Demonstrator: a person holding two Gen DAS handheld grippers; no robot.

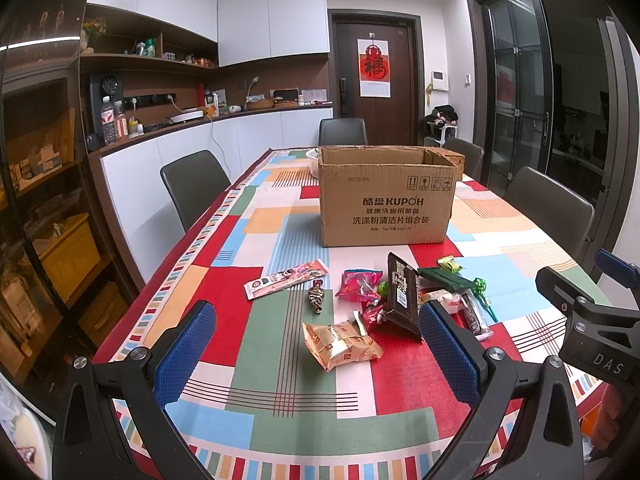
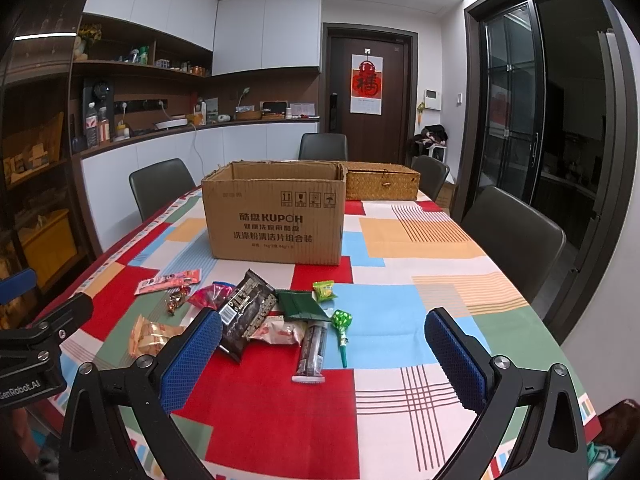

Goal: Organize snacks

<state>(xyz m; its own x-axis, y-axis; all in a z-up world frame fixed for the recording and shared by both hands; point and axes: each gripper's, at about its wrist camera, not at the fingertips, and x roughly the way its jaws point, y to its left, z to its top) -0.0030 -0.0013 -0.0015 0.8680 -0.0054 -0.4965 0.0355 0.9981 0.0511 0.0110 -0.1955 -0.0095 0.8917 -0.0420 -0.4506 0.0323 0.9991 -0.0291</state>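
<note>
Both claws hang above the near edge of the bench with nothing between their blue-padded fingers: the left claw (image 1: 316,344) stands wide apart over a gold foil snack packet (image 1: 340,345), and the right claw (image 2: 324,344) stands wide apart over bare cloth just before the snack pile. One patchwork tablecloth of red, blue, green and orange blocks (image 2: 400,240) covers the bench.

One open brown cardboard box with printed lettering (image 2: 276,220) sits mid-bench, beyond the snacks. One woven straw basket with a lid (image 2: 382,186) stands behind it, just beside its right rear corner.

Ahead of the box lie the loose snacks, all on the cloth:
- one long pink-and-white strip packet (image 1: 286,279), farthest left
- one small twisted candy in patterned wrap (image 1: 316,298)
- one red-pink crinkled bag (image 1: 358,283)
- one dark brown chocolate-style packet (image 2: 244,312), propped on the heap
- one dark green flat packet (image 2: 304,305)
- one small bright green sweet (image 2: 324,291)
- one green-wrapped lollipop (image 2: 342,328)
- one slim dark bar in clear wrap (image 2: 312,350)
- one white-and-red packet (image 2: 280,330), partly under the brown one

Four grey chairs ring the bench.
</note>
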